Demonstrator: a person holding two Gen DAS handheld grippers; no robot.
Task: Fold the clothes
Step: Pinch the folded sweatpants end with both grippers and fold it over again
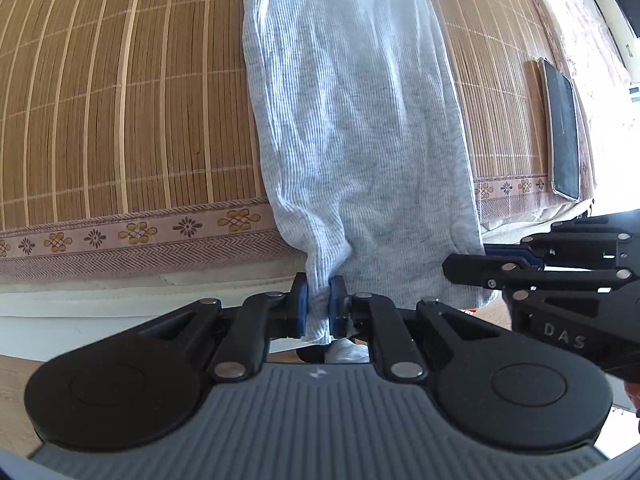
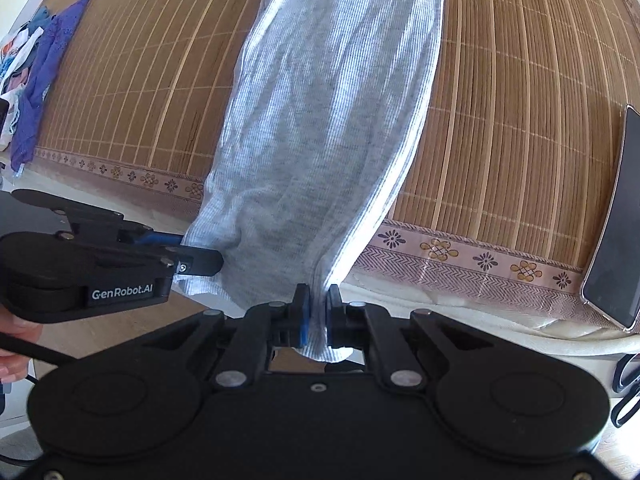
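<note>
A light grey ribbed garment [image 1: 356, 120] lies stretched lengthwise over a bamboo mat [image 1: 120, 100] and hangs off the mat's near edge. My left gripper [image 1: 319, 300] is shut on the garment's near left corner, with cloth bunched between its blue pads. In the right wrist view the same grey garment [image 2: 320, 120] runs away from me, and my right gripper [image 2: 318, 310] is shut on its near right corner. Each gripper shows in the other's view: the right gripper [image 1: 472, 270] at the right, the left gripper [image 2: 200, 260] at the left.
A dark phone [image 1: 564, 132] lies on the mat to the right of the garment, also seen as the phone [image 2: 612, 220]. A purple garment [image 2: 44, 80] and other clothes lie at the mat's far left. The mat's patterned border [image 2: 460, 256] runs along the near edge.
</note>
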